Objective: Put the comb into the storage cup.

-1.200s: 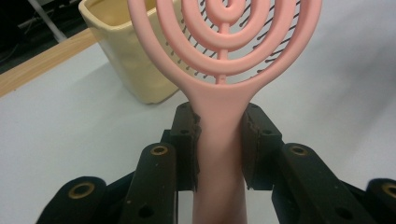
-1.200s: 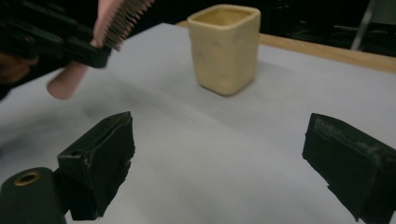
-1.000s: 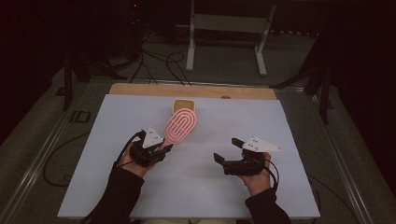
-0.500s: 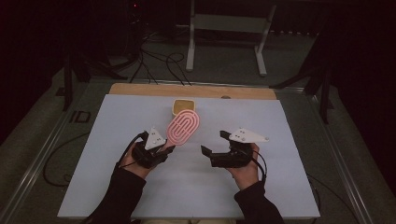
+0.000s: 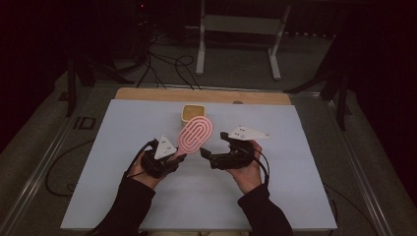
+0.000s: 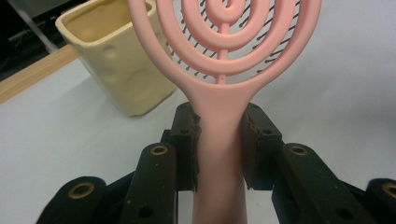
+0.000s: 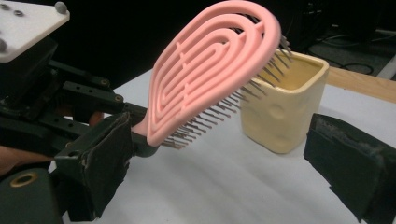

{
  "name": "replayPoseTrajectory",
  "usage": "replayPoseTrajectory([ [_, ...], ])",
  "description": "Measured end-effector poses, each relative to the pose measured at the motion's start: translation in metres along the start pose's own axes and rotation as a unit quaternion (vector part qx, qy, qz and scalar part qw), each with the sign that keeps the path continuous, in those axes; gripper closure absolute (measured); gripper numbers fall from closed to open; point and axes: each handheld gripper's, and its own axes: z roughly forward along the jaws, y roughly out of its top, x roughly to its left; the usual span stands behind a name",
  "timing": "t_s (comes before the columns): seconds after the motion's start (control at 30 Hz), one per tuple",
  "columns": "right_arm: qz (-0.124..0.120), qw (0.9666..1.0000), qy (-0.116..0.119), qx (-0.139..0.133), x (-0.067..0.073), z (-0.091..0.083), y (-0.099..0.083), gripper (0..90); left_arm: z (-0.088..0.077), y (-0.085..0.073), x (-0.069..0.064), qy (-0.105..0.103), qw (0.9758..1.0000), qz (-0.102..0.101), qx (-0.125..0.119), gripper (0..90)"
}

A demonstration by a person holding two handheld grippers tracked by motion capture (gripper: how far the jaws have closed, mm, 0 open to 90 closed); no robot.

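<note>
Your left gripper (image 5: 173, 160) pinched the pink hairbrush (image 5: 195, 134) by its handle, head raised above the white table (image 5: 295, 196), just in front of the cream cup (image 5: 193, 112). Your right gripper (image 5: 209, 156) sat close beside the brush, jaws spread, seemingly not touching it.

1. High view: dim overall — the room around the tabletop (image 5: 123, 196) sinks to near black, and only the pale sheet catches light from above.
2. Shadows under the hands are soft and faint; no glare.
3. Left gripper view: brighter, with the brush (image 6: 219, 93) sharp and the cup (image 6: 116, 60) slightly soft.
4. Right gripper view: the near tongs (image 7: 224, 172) are blurred — the background is black.
</note>
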Motion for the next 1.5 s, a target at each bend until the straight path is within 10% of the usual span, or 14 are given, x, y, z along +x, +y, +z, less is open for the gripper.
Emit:
replayPoseTrajectory([
  [0.53, 0.025, 0.9994, 0.014, 0.021, 0.0, 0.019, 0.009, 9.6, 0.003, 0.001, -0.006, -0.005, 0.9999, 0.006, -0.008, 70.5],
  [1.5, 0.074, 0.9959, 0.051, 0.013, -0.006, 0.035, 0.011, 46.0, 0.009, -0.001, -0.014, -0.028, 0.9989, -0.01, -0.037, 70.5],
])
